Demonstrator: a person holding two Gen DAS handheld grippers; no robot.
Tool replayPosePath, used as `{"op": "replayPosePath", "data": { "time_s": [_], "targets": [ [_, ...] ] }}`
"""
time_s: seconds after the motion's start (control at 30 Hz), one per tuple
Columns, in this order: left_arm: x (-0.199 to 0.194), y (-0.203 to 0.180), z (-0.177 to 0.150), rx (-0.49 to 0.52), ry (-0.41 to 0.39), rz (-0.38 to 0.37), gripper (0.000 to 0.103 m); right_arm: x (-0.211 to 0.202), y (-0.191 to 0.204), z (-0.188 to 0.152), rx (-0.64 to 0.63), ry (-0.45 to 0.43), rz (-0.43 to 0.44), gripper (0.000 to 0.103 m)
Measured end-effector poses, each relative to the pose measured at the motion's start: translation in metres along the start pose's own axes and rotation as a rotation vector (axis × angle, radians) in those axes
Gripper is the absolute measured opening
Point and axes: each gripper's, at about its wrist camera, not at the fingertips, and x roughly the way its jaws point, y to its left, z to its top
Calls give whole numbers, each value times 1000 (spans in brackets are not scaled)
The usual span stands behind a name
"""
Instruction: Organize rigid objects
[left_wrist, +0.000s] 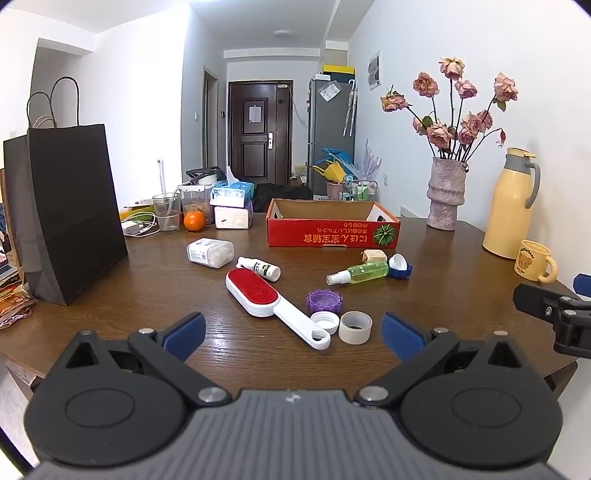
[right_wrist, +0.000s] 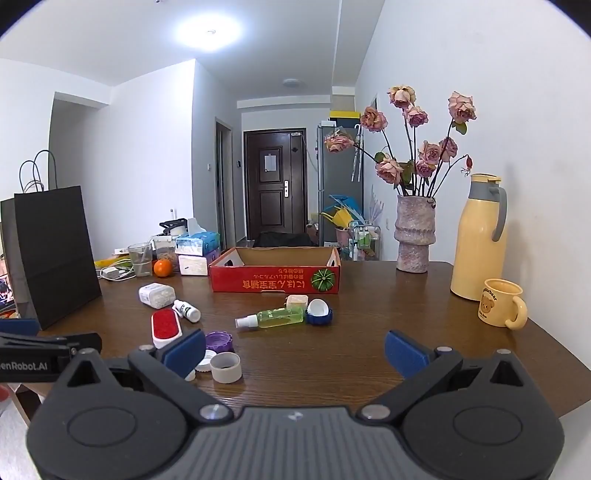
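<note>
A red cardboard box (left_wrist: 332, 232) (right_wrist: 275, 282) sits open at the table's middle. In front of it lie a red-and-white lint brush (left_wrist: 273, 301) (right_wrist: 166, 326), a green spray bottle (left_wrist: 360, 274) (right_wrist: 275, 318), a small white bottle (left_wrist: 260, 267) (right_wrist: 187, 310), a white plastic case (left_wrist: 209, 252) (right_wrist: 157, 294), a purple cap (left_wrist: 324, 301) (right_wrist: 219, 341), a white lid (left_wrist: 325, 321), a grey tape roll (left_wrist: 355, 327) (right_wrist: 226, 367) and a blue-and-white cap (left_wrist: 400, 266) (right_wrist: 318, 312). My left gripper (left_wrist: 293, 338) is open and empty above the brush handle. My right gripper (right_wrist: 295, 352) is open and empty.
A black paper bag (left_wrist: 70, 214) stands at the left. A vase of roses (left_wrist: 445, 194), a yellow thermos (left_wrist: 511, 206) and a yellow mug (left_wrist: 533, 261) stand at the right. An orange (left_wrist: 194, 220), a glass and tissue boxes sit behind.
</note>
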Motion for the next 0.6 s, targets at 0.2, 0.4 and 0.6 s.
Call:
{"op": "replayPosePath", "data": {
  "time_s": [0.2, 0.4, 0.6],
  "targets": [
    [0, 0, 0, 0, 0, -1, 103, -2, 6, 2, 3, 8, -6, 103],
    [-1, -1, 0, 1, 0, 0, 103, -2, 7, 2, 3, 8, -7, 103],
    [-1, -1, 0, 1, -1, -1, 103, -1, 9, 1, 2, 9, -9, 103]
  ]
}}
